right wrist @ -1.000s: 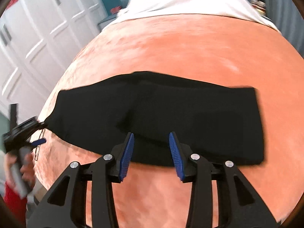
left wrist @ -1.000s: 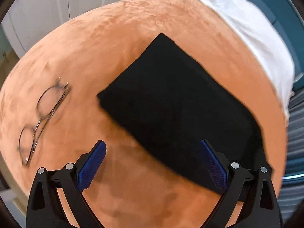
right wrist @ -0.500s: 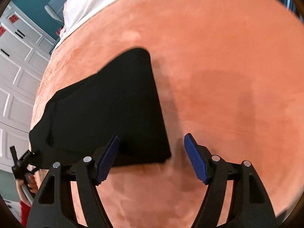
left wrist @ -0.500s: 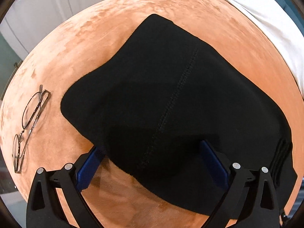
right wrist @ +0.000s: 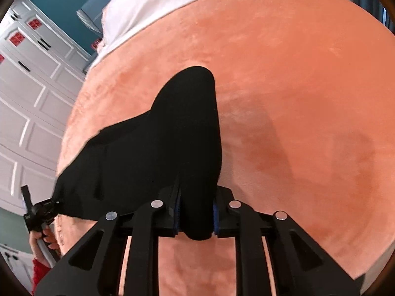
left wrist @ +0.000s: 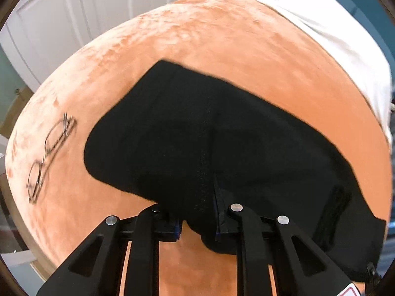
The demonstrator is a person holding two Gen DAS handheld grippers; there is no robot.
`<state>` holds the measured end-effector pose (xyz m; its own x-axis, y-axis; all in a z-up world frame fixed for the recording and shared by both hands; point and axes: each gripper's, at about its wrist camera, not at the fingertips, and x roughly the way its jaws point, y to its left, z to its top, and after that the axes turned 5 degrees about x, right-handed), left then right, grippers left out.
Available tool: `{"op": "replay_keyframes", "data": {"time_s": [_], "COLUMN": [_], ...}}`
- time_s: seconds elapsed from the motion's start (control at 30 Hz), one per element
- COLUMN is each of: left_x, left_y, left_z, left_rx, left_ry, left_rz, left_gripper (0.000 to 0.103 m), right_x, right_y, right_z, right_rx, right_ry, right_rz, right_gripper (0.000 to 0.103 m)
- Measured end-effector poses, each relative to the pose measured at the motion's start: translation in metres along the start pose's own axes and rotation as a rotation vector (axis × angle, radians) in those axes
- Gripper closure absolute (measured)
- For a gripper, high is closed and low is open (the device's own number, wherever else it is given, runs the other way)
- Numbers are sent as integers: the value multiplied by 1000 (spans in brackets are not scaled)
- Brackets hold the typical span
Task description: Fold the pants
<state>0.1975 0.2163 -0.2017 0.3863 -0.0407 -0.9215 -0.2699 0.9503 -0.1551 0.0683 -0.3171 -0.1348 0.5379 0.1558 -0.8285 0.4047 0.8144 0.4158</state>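
An orange velvety bedspread (left wrist: 246, 56) fills both views, spreading out ahead of each gripper and beneath them. A white sheet (left wrist: 333, 39) covers the far edge of the bed, ahead and to the right of the left gripper, and ahead and to the left of the right one. White panelled doors (right wrist: 29, 113) stand beyond the bed, off to the right gripper's left.

The black pants (left wrist: 209, 133) lie on the bedspread as a folded, dark slab, directly in front of both grippers and reaching back between their fingers. From the left wrist they stretch ahead and away to the right, with a stitched seam running straight forward from the fingers. From the right wrist they run forward to a rounded corner and trail off to the left.

The left gripper (left wrist: 197, 222) is closed narrowly, clamping a bunched edge of the pants between its blue pads. The right gripper (right wrist: 195, 215) is likewise pinched in on a thick fold of the pants (the cloth bulges out behind the pads).

At the pants' far left end in the right view, the other gripper and the hand (right wrist: 42, 243) holding it are visible.

A pair of wire glasses (left wrist: 49, 157) rests on the bedspread, ahead and to the left of the left gripper, apart from the pants and slightly blurred.
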Motion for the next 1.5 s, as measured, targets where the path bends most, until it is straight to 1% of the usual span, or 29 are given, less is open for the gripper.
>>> {"op": "replay_keyframes", "data": {"time_s": [0.07,0.2,0.27,0.3,0.37,0.4,0.43,0.5,0.53,0.57,0.6,0.67,0.7,0.73,0.77,0.87,0.9,0.93,1.0,1.07,1.1,1.13,1.17,1.2,1.23,1.33,1.4,1.47,1.5], "left_x": [-11,-18,-11,-5,1,0,-2,-15,-20,-27,-33,-39,-41,-44,-50,-69,-74,-79,-86,-82,-80,-77,-77,-77,-75,-68,-58,-45,-34], "left_y": [-7,-27,-38,-43,-51,-52,-53,-39,-30,-22,-15,-1,4,7,8,4,3,5,10,26,38,44,51,58,62,73,74,68,61], "left_z": [-19,-72,-92,-102,-112,-114,-115,-113,-111,-110,-107,-102,-99,-98,-99,-101,-100,-107,-98,-97,-94,-89,-90,-89,-87,-88,-90,-93,-96], "left_rx": [27,77,106,127,144,142,143,124,109,97,84,68,59,59,69,147,180,193,193,160,127,99,77,53,34,-28,-63,-96,-117], "left_ry": [29,108,138,146,133,108,101,97,87,77,62,56,53,44,27,-37,-46,-53,-60,-53,-48,-46,-44,-36,-26,3,39,97,133], "left_rz": [-37,-95,-88,-62,-36,-25,-13,-10,-13,-12,-10,3,20,29,59,184,212,219,211,195,181,171,158,145,133,49,-31,-112,-168], "left_gripper": [88,85,81,74,72,66,62,60,56,53,50,45,43,43,43,41,34,31,31,30,30,30,30,30,30,30,30,30,30], "right_x": [-16,-46,-46,-38,-14,-9,-15,-32,-44,-57,-64,-62,-54,-43,-33,10,25,43,64,82,87,92,95,90,84,64,75,109,109], "right_y": [-13,-75,-104,-115,-130,-131,-127,-111,-96,-75,-46,-2,25,50,68,117,128,138,144,141,138,135,135,135,140,151,157,156,154], "right_z": [-4,-28,-41,-45,-54,-57,-56,-52,-51,-51,-54,-64,-73,-86,-98,-135,-144,-149,-148,-138,-135,-131,-125,-120,-113,-96,-96,-108,-112], "right_rx": [3,92,138,149,137,123,119,89,40,-55,-192,-368,-454,-532,-592,-766,-805,-823,-816,-767,-742,-713,-675,-648,-609,-525,-523,-581,-586], "right_ry": [-3,13,29,46,70,65,39,-35,-102,-172,-225,-243,-226,-207,-190,-127,-115,-89,-72,-55,-36,-16,2,7,-2,-46,2,86,64], "right_rz": [-44,-110,-145,-146,-125,-145,-170,-229,-297,-357,-384,-368,-329,-275,-236,-192,-191,-195,-226,-248,-243,-228,-219,-208,-193,-121,-89,-153,-150], "right_gripper": [86,86,86,85,82,76,70,70,69,68,68,61,47,39,39,40,41,43,50,50,53,65,69,82,88,88,88,85,82]}}
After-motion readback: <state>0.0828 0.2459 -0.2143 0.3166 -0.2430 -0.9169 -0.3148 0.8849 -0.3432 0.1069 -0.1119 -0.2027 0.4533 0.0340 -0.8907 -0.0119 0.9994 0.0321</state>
